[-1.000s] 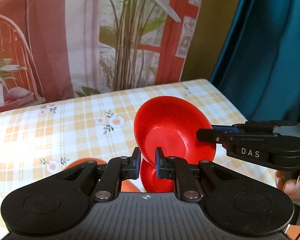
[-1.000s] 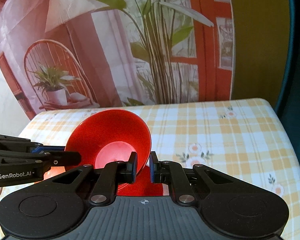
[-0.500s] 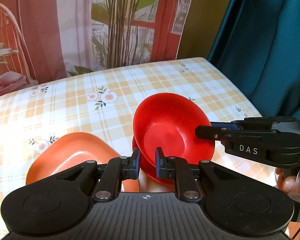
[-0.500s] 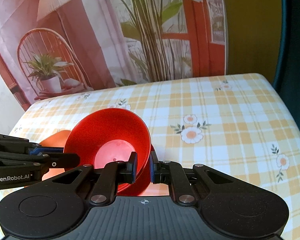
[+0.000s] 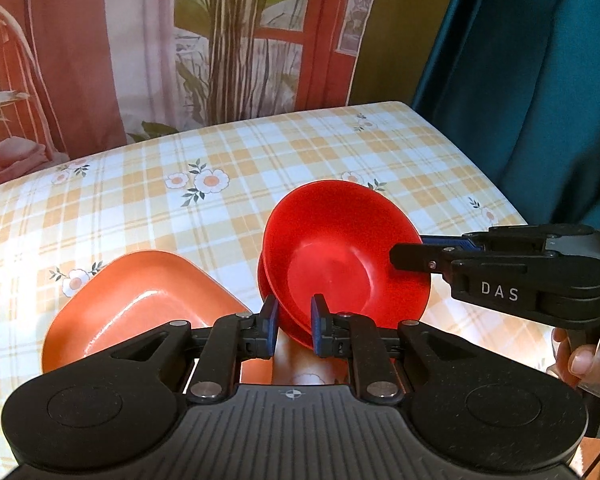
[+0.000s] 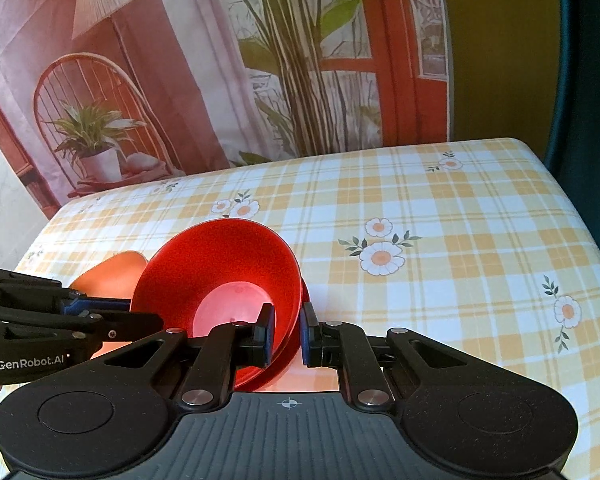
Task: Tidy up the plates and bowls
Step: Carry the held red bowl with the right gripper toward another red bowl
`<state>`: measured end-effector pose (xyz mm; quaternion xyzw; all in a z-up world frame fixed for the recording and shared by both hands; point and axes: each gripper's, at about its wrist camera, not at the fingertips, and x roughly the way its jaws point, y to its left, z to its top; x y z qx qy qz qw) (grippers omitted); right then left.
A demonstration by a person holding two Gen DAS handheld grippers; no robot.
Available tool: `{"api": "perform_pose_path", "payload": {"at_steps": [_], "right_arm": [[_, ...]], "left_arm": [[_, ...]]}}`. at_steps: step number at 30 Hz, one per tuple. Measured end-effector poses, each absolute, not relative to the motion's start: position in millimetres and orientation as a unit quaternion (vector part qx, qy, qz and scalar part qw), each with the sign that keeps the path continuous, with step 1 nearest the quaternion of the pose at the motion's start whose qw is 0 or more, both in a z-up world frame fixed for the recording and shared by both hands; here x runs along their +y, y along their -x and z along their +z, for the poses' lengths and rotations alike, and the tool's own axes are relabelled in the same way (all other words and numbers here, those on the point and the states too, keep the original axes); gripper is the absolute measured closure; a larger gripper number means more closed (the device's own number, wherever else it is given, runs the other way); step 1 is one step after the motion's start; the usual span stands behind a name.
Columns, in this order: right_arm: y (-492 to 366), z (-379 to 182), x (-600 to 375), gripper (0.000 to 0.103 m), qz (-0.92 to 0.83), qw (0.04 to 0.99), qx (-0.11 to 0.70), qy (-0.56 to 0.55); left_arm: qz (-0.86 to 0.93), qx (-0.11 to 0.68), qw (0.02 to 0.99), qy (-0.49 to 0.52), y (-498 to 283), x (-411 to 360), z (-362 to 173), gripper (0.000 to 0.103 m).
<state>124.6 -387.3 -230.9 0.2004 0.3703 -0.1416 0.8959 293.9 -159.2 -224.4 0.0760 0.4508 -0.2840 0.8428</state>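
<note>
Red bowl: the red bowl [image 5: 340,256] hangs tilted between the two claws, its mouth turned toward the left wrist camera, low over a second red bowl [image 5: 266,286] whose rim shows just beneath it on the left.
Left claw: the left claw [image 5: 294,326] is closed on the near rim of the tilted bowl, a pad on each face of the wall.
Right claw: the right claw [image 6: 287,332] is pinched on the opposite rim, one finger inside and one outside; in the left wrist view it reaches in from the right and meets the rim there.
Key relation: both claws hold one bowl at opposite edges, so neither is nearer; the lower bowl lies directly below and slightly left, and by my reading the held bowl must level out to nest in it.
Orange dish: a squarish orange dish [image 5: 140,304] lies on the bench to the left, just beside the red pair.
Under the bowls: something pale orange shows below them; I cannot tell what.
Bench: a yellow checked cloth with daisies [image 6: 440,248] covers it, bare beyond the dishes.
Room: behind stands a printed backdrop [image 6: 220,80] of a plant, chair and red door; a teal curtain [image 5: 520,80] hangs at the right.
</note>
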Motion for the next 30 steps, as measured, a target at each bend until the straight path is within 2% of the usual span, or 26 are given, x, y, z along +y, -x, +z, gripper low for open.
{"api": "perform_pose_path", "payload": {"at_steps": [30], "right_arm": [[-119.9,-226.2,-383.1,0.083,-0.147,0.899,0.361,-0.201]], "left_arm": [[-0.278,0.463,0.841,-0.038,-303.9,-144.5,-227.8,0.083]]}}
